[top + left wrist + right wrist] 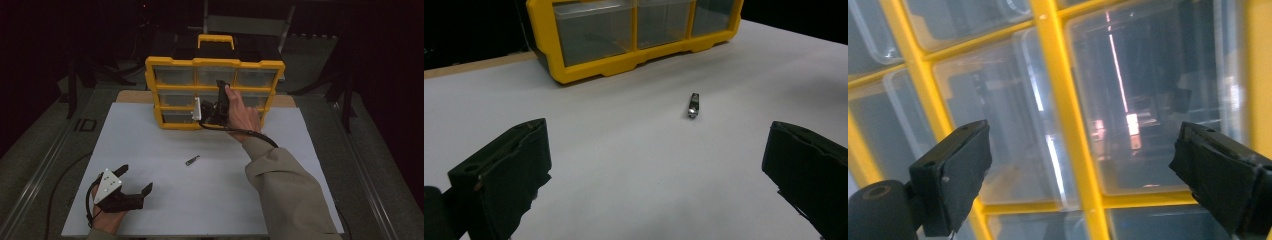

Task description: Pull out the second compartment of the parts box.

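Nearest, the left gripper [135, 181] rests on the white table board [165, 200], jaws wide apart; ahead of it lies a small metal clip [694, 105]. Beyond, the right gripper [1083, 170], jaws spread, faces the upright yellow clear-drawer organizer [175, 62].

Three cameras: one fixed overhead, one riding on each pair of tongs.

The high view looks forward and down over the tabletop [165, 145] to the yellow organizer [215, 92]. The left gripper view skims low across the tabletop toward that organizer's bottom drawers; the right gripper view faces its clear drawers from very near.
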